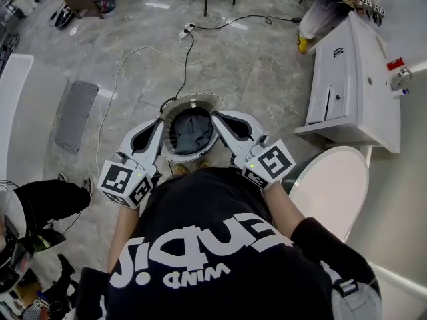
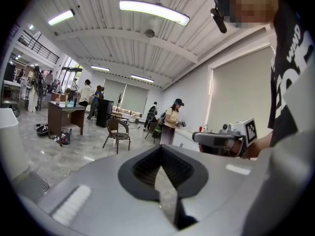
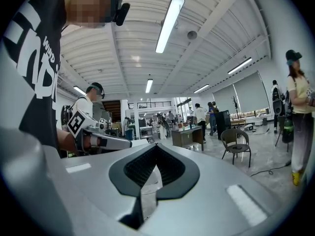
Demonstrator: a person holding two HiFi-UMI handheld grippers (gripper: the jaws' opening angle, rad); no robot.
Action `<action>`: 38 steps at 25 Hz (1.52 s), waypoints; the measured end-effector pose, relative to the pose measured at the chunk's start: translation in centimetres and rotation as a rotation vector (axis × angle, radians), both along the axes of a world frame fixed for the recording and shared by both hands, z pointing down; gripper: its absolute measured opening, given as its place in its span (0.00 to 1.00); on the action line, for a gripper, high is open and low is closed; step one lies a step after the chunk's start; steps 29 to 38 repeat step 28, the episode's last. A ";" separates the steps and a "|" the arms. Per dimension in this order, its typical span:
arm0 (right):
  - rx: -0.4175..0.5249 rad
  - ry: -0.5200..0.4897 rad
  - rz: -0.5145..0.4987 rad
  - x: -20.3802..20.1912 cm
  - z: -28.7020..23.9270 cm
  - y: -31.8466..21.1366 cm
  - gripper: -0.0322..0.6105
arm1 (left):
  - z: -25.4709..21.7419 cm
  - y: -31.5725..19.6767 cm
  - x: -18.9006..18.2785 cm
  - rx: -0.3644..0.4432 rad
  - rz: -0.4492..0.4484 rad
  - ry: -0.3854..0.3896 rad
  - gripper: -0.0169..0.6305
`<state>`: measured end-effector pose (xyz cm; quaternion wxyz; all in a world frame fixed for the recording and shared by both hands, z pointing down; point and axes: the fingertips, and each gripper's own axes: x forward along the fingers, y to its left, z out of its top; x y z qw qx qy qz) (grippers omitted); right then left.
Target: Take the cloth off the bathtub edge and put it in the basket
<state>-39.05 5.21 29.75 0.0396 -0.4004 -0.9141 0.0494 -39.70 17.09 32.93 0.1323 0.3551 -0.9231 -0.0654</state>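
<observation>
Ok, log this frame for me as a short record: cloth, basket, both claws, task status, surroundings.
cloth: dark, bunched up inside the basket
basket: round, pale rim, seen from above between the two claw tips
left claw: shut, nothing between its jaws
right claw: shut, nothing between its jaws
task status: cloth is in the basket, neither claw holds it
surroundings: white cabinet at right, grey mat at left, cable on the tiled floor
</observation>
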 end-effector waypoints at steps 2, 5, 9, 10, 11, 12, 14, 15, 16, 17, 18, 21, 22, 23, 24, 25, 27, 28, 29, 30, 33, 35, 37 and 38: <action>-0.003 0.000 0.006 -0.1 0.0 0.1 0.06 | -0.2 0.2 -0.2 -0.005 -0.021 -0.011 0.02; -0.005 -0.001 0.024 -0.3 0.2 -0.1 0.06 | -0.3 0.2 -0.5 -0.013 -0.047 -0.022 0.02; -0.012 0.003 0.038 -0.3 0.2 0.0 0.06 | -0.4 0.5 -0.7 -0.010 -0.063 -0.023 0.02; -0.012 0.004 0.040 -0.3 0.2 0.0 0.06 | -0.5 0.6 -0.7 -0.009 -0.065 -0.024 0.02; -0.010 0.005 0.041 -0.3 0.3 0.1 0.06 | -0.5 0.7 -0.7 -0.009 -0.067 -0.024 0.02; -0.008 0.007 0.042 -0.3 0.4 0.1 0.06 | -0.4 0.8 -0.7 -0.010 -0.069 -0.024 0.02; -0.002 0.010 0.045 -0.3 0.5 0.0 0.06 | -0.3 0.9 -0.6 -0.016 -0.072 -0.024 0.02; 0.000 0.011 0.047 -0.3 0.6 -0.1 0.06 | -0.2 0.9 -0.6 -0.019 -0.074 -0.022 0.02; 0.003 0.012 0.048 -0.3 0.7 -0.2 0.06 | 0.0 1.0 -0.5 -0.021 -0.077 -0.020 0.02; 0.005 0.013 0.050 -0.3 0.8 -0.2 0.06 | 0.2 1.2 -0.5 -0.022 -0.081 -0.016 0.02; 0.008 0.014 0.052 -0.3 0.9 -0.2 0.06 | 0.3 1.3 -0.5 -0.022 -0.084 -0.012 0.02; 0.012 0.020 0.056 -0.4 1.1 -0.3 0.06 | 0.6 1.5 -0.5 -0.023 -0.089 0.000 0.02; 0.012 0.022 0.057 -0.4 1.1 -0.4 0.06 | 0.6 1.5 -0.5 -0.025 -0.090 0.002 0.02; 0.011 0.023 0.058 -0.5 1.1 -0.5 0.06 | 0.7 1.5 -0.5 -0.027 -0.090 0.004 0.02; 0.010 0.024 0.058 -0.6 1.2 -0.5 0.06 | 0.8 1.5 -0.5 -0.029 -0.089 0.006 0.02; 0.010 0.024 0.058 -0.6 1.2 -0.6 0.06 | 0.9 1.4 -0.5 -0.031 -0.089 0.008 0.02; 0.009 0.023 0.056 -0.8 1.4 -0.6 0.06 | 1.2 1.4 -0.6 -0.033 -0.089 0.012 0.02; 0.008 0.023 0.056 -0.8 1.5 -0.6 0.06 | 1.3 1.4 -0.6 -0.035 -0.089 0.014 0.02; 0.008 0.023 0.056 -0.8 1.5 -0.6 0.06 | 1.3 1.4 -0.6 -0.035 -0.089 0.014 0.02; 0.008 0.023 0.056 -0.8 1.5 -0.6 0.06 | 1.3 1.4 -0.6 -0.035 -0.089 0.014 0.02; 0.008 0.023 0.056 -0.8 1.5 -0.6 0.06 | 1.3 1.4 -0.6 -0.035 -0.089 0.014 0.02; 0.008 0.023 0.056 -0.8 1.5 -0.6 0.06 | 1.3 1.4 -0.6 -0.035 -0.089 0.014 0.02; 0.008 0.023 0.056 -0.8 1.5 -0.6 0.06 | 1.3 1.4 -0.6 -0.035 -0.089 0.014 0.02; 0.008 0.023 0.056 -0.8 1.5 -0.6 0.06 | 1.3 1.4 -0.6 -0.035 -0.089 0.014 0.02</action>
